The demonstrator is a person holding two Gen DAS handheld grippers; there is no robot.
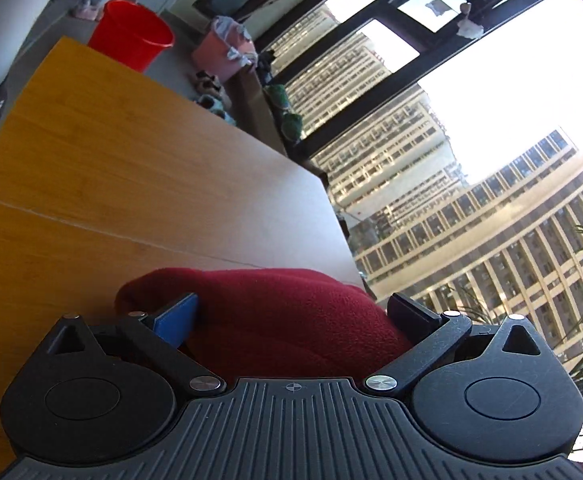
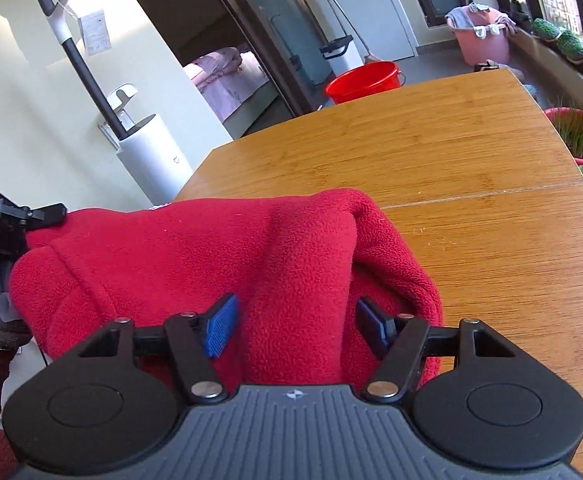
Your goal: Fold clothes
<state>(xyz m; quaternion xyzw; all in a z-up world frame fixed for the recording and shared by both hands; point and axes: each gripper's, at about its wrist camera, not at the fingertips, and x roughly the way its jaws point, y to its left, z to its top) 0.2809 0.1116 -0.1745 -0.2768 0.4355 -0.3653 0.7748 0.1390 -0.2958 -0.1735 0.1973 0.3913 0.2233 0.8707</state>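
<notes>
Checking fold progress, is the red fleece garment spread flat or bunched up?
Bunched up: the red fleece garment humps in thick rolls above the wooden table, not flat.

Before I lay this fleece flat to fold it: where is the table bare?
Bare wood runs beyond the fleece to the table's far edge by the red bucket, and right toward the seam. The near left is crowded: fleece and both tongs.

Left gripper (image 1: 291,312): black linkage arms, silver pivot screws, ribbed grey body showing small crosshair mark, round black discs flanking, blue pad (image 1: 175,320) on one finger. Right gripper (image 2: 295,324): same build, blue ridged pads (image 2: 221,330).
</notes>
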